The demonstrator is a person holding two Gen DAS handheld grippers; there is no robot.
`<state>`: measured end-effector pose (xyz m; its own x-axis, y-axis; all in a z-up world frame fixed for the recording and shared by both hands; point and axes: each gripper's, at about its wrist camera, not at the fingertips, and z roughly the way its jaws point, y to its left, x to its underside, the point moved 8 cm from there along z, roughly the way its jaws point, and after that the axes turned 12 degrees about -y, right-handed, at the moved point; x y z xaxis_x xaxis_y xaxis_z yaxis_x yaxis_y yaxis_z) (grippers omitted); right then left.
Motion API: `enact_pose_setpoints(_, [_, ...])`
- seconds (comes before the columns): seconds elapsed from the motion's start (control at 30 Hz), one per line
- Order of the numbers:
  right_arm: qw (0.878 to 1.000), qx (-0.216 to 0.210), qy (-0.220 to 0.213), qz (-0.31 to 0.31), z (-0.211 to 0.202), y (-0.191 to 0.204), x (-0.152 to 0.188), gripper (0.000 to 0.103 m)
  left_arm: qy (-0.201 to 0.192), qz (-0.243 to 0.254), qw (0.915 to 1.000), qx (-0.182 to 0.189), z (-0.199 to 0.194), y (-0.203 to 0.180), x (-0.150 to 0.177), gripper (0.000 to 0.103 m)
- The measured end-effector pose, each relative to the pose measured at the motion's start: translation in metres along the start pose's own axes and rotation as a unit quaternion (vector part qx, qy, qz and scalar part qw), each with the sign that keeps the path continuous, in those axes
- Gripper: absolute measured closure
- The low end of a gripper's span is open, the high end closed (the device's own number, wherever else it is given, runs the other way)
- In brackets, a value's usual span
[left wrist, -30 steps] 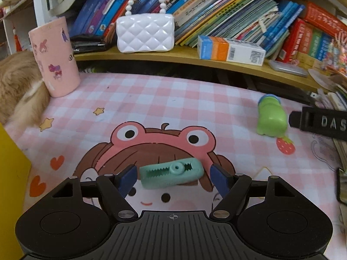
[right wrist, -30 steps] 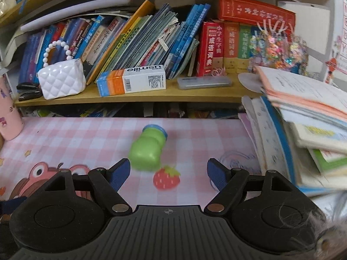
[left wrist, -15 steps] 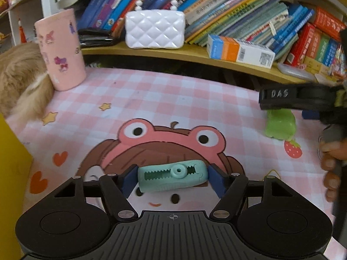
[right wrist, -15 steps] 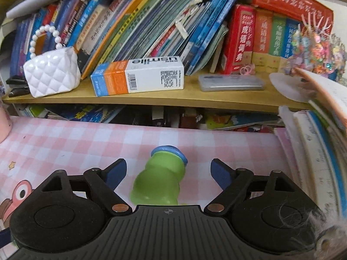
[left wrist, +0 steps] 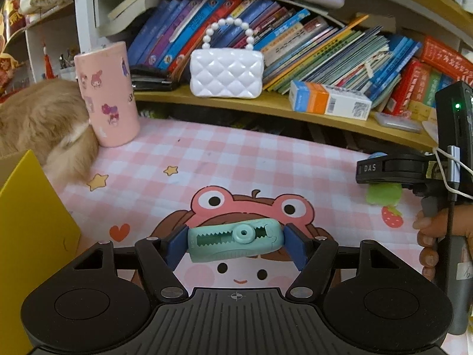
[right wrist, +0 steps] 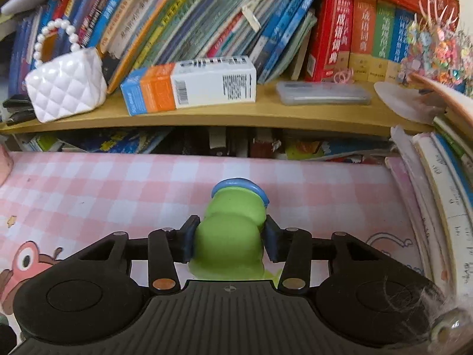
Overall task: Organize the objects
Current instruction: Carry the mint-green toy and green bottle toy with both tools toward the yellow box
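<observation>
My left gripper [left wrist: 235, 244] is shut on a mint-green toothed clip [left wrist: 233, 242], held crosswise between the blue pads over the pink checked mat [left wrist: 236, 153]. My right gripper [right wrist: 229, 241] is shut on a green toy with a blue cap [right wrist: 229, 233], whose cap end points away toward the shelf. In the left wrist view the right gripper [left wrist: 393, 171] shows at the right edge with the green toy [left wrist: 384, 193] under it.
A pink cup [left wrist: 106, 94] stands at the mat's back left beside a furry animal [left wrist: 38, 124]. A yellow box [left wrist: 26, 236] is at the left. A wooden shelf [right wrist: 236, 112] holds a white purse [left wrist: 226, 72], a carton [right wrist: 192, 84], books. Stacked books [right wrist: 437, 183] rise at the right.
My left gripper has closed on the mint clip and raised it slightly. My right gripper moved forward over the green toy and closed on it.
</observation>
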<state>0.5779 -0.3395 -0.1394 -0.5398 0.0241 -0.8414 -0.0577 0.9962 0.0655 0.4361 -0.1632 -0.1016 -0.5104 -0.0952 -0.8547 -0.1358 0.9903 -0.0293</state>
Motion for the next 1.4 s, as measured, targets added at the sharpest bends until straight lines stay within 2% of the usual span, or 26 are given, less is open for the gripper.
enact_pose_setpoints(0.13, [1.0,-0.022,-0.015,0.006,-0.03,0.006,-0.001,0.062,-0.001,-0.006,0.9999,0.011,-0.013,0.001,0.0,0.033])
enact_pose_setpoints(0.4, [0.998,-0.059,-0.017,0.029,-0.093,0.029,0.013,0.062,0.002,-0.007,0.9995,0.03,-0.047,0.009,0.01,0.033])
enact_pose_setpoints(0.83, [0.996,-0.085,-0.017,0.002,-0.189,0.062,0.054,0.062,-0.017,-0.013,0.9984,0.053,-0.12,0.041,0.025,0.033])
enact_pose_setpoints(1.17, [0.997,-0.075,-0.015,-0.002,-0.257,0.084,0.088,0.062,-0.012,-0.016,0.997,0.075,-0.168,0.079,0.052,0.033])
enact_pose_setpoints(1.4, [0.997,-0.068,0.012,0.024,-0.301,0.114,0.13,0.062,-0.022,-0.012,0.997,0.073,-0.208,0.115,0.068,0.033])
